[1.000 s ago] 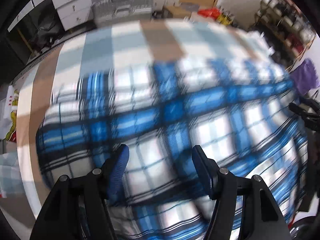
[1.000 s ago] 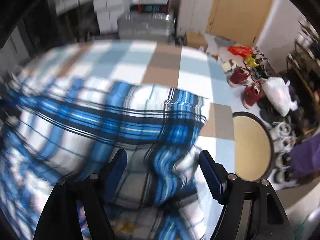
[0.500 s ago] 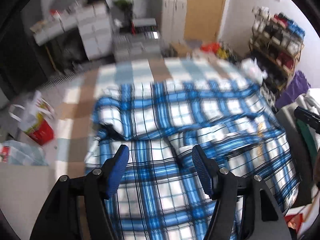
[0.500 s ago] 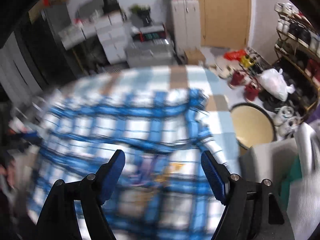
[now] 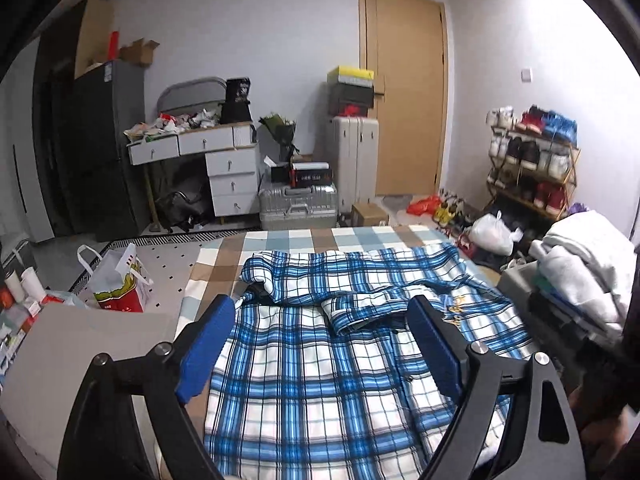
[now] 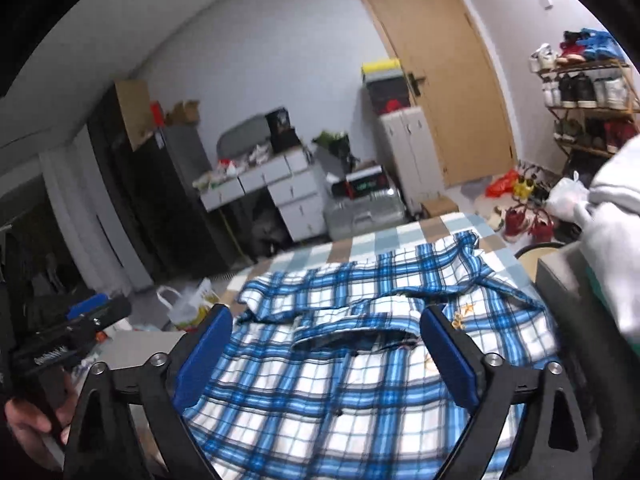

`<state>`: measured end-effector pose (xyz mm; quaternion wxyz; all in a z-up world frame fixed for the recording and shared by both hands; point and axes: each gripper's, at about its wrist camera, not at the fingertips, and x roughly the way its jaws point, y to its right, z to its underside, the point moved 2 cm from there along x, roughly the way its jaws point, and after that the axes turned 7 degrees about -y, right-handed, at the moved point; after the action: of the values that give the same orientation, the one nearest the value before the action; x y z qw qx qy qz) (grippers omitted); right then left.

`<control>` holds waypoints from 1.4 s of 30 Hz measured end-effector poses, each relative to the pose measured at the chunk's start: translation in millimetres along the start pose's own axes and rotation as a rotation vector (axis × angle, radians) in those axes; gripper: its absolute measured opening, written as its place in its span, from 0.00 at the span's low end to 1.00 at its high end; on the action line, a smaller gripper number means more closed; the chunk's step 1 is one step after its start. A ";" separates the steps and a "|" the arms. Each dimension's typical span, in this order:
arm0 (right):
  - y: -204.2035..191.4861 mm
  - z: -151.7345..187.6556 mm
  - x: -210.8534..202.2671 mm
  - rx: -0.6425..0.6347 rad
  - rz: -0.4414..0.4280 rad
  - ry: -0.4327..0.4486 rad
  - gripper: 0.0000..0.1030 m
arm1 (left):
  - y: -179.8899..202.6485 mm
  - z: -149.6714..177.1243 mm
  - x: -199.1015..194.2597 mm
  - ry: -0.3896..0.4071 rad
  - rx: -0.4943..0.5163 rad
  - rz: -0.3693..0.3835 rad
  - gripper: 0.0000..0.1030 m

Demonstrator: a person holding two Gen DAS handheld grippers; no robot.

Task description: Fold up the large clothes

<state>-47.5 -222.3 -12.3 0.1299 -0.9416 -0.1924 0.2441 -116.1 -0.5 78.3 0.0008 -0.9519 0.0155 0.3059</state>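
The plaid shirt [image 5: 344,344] lies spread across frame centre on the checked bed [image 5: 280,240], ready for folding, left tongs [image 5: 320,354] and right tongs [image 6: 324,354] both apart, empty, above it.

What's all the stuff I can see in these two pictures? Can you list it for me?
plaid shirt: one, blue and white, spread rumpled on the checked cloth
checked cloth: one, pale blue, brown and white, under the shirt
door: one, tan wood, shut, back wall
drawer unit: one, white, back left
silver suitcase: one, lying flat on the floor, beyond the cloth
upright suitcase: one, pale grey, beside the door
shoe rack: one, wood, full of shoes, right wall
paper bag: one, white, red and green, floor left
grey clothes pile: one, near right
left hand-held gripper: blue pads, open, above the shirt
right hand-held gripper: blue pads, open, above the shirt
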 end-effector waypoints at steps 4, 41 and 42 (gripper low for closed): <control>-8.5 25.9 -16.1 -0.037 0.004 0.096 1.00 | 4.5 9.4 -18.1 0.084 -0.012 -0.035 0.99; -28.0 51.4 -8.4 -0.088 -0.070 -0.009 1.00 | -118.5 92.9 218.3 -0.657 0.033 -0.152 0.99; -28.5 51.7 -8.8 -0.091 -0.074 -0.010 1.00 | -118.8 96.0 218.1 -0.669 0.018 -0.114 0.99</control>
<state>-89.5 -192.8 -42.9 0.0949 -0.9375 -0.2384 0.2350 8.7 113.0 -127.7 0.0315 -0.7981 -0.0361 0.6006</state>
